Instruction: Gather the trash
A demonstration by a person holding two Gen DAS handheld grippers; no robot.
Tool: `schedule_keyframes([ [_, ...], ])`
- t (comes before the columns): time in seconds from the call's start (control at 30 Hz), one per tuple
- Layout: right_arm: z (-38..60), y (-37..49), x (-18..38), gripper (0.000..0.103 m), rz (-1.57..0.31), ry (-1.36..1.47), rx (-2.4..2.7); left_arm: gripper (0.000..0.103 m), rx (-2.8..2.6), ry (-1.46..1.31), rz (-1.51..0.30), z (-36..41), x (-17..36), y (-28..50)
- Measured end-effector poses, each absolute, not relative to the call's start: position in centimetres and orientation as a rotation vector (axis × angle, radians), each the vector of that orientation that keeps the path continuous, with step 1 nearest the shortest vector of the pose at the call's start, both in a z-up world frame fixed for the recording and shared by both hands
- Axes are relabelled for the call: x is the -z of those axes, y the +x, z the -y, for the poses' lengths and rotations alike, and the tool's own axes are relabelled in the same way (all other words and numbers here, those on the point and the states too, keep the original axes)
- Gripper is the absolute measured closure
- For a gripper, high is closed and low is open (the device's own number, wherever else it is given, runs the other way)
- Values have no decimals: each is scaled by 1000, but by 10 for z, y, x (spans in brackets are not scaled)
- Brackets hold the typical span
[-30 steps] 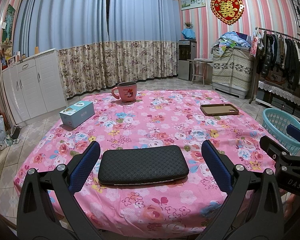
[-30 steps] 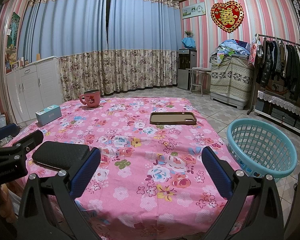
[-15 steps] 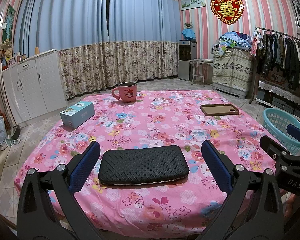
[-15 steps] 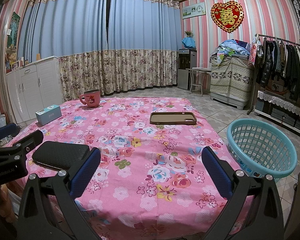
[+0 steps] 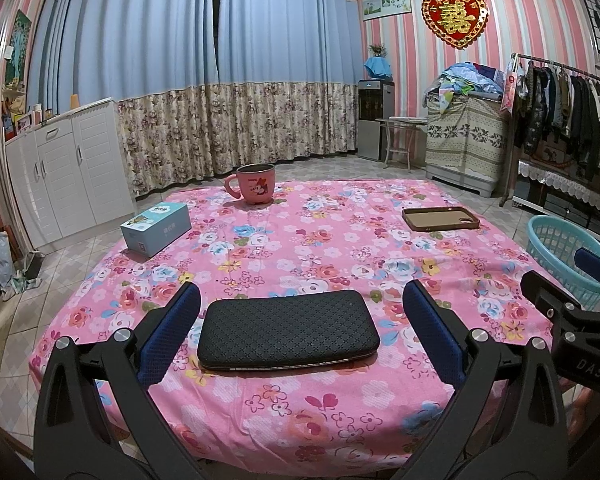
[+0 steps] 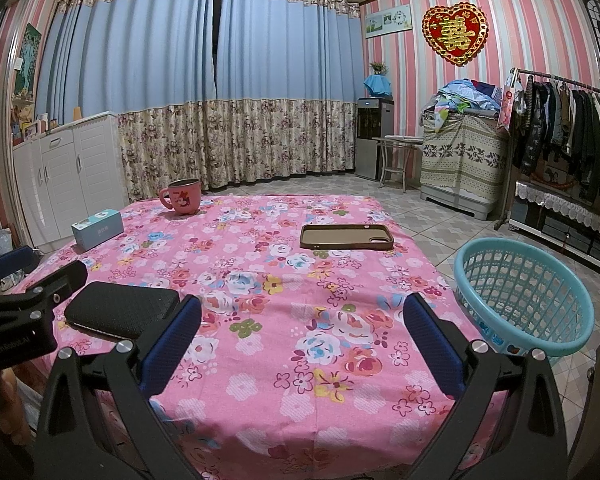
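While level above the table [image 5: 300, 412], both grippers' jaws spread (left gripper [image 5: 296, 330] astride the black case [image 5: 286, 328]).

From my left wrist camera, the teal basket [image 5: 556, 248] is partly covered by the right gripper [image 5: 580, 280] and runs toward the frame's edge. The printing on the blue box [image 5: 156, 229] is too small for me to read. My right wrist camera shows the black case [image 6: 120, 310] partly hidden behind the left gripper [image 6: 32, 280]. Both cameras cut off the tabletop's [image 6: 300, 420] near edge.
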State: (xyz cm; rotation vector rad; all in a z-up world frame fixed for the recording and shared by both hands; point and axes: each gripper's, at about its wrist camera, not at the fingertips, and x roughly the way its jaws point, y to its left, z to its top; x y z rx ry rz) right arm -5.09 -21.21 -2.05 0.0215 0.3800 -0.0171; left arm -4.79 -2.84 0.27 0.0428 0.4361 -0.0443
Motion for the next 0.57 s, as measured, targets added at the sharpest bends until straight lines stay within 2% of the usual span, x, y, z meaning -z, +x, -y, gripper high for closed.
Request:
schedule_keyframes([
  [0.57, 212, -51, 21, 4, -381, 21, 17, 5, 45, 43, -442, 23, -2, -46],
])
